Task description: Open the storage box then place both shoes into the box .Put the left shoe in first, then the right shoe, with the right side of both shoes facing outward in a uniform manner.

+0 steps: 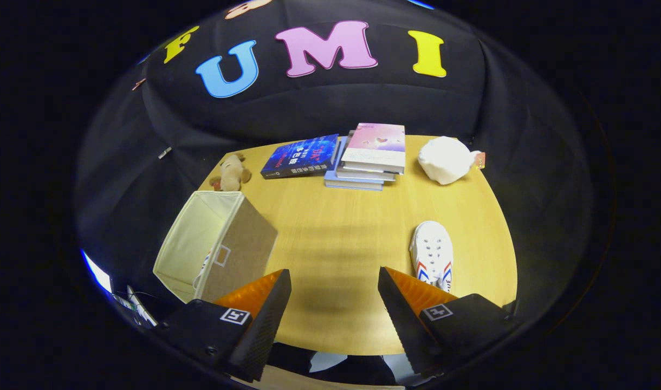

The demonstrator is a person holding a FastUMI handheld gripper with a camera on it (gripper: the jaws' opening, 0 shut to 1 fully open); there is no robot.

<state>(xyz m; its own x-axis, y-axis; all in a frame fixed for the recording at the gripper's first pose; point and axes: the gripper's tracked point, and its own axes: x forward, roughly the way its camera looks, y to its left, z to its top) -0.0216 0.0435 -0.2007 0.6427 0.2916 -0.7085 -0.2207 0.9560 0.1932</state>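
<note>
Even, moderately bright light falls from above on the pale wooden counter (341, 238), while the black cloth wall behind stays dim. Soft banded shadows cross the counter just ahead of the spread gripper (334, 292), whose fingers (265, 309) hold nothing. The white lace-up shoe (432, 254) and the white crumpled bag (444, 158) at far right look slightly overexposed. Focus is sharp centrally; fisheye distortion bends the counter's edges and the beige fabric storage box (222, 244) at left.
</note>
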